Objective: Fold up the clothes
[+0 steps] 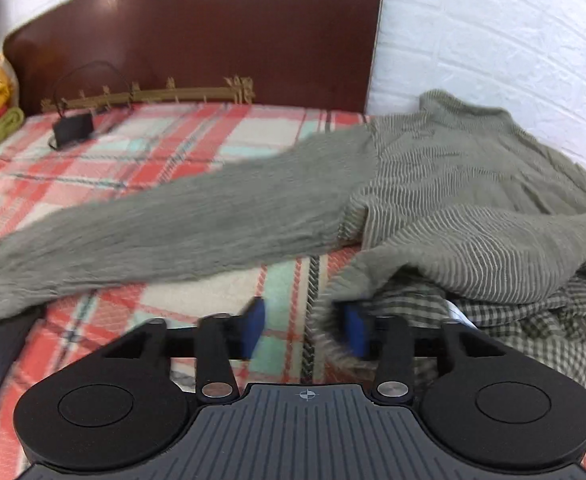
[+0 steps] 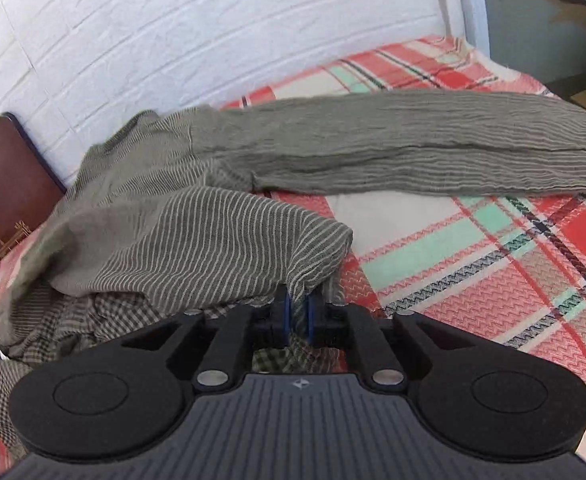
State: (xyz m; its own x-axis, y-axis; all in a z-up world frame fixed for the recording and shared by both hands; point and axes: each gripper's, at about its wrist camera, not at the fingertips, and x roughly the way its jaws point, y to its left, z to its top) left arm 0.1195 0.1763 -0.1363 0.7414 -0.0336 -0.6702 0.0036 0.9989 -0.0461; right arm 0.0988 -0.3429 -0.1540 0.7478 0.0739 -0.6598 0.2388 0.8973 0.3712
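Olive striped sweater (image 2: 197, 240): lies on the plaid bed (image 2: 493, 248), over a checked garment (image 2: 109, 316).
Right tool (image 2: 297, 318): clenched on the sweater's hem.
Left tool (image 1: 305, 334): released, beside the hem.

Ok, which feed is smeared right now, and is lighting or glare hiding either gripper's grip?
Left wrist view: motion blur smears the sweater hem and the open left gripper; mild glare on the headboard only. Right wrist view: sharper, evenly lit, right gripper clearly shut on striped fabric. Fisheye bends the edges of both.
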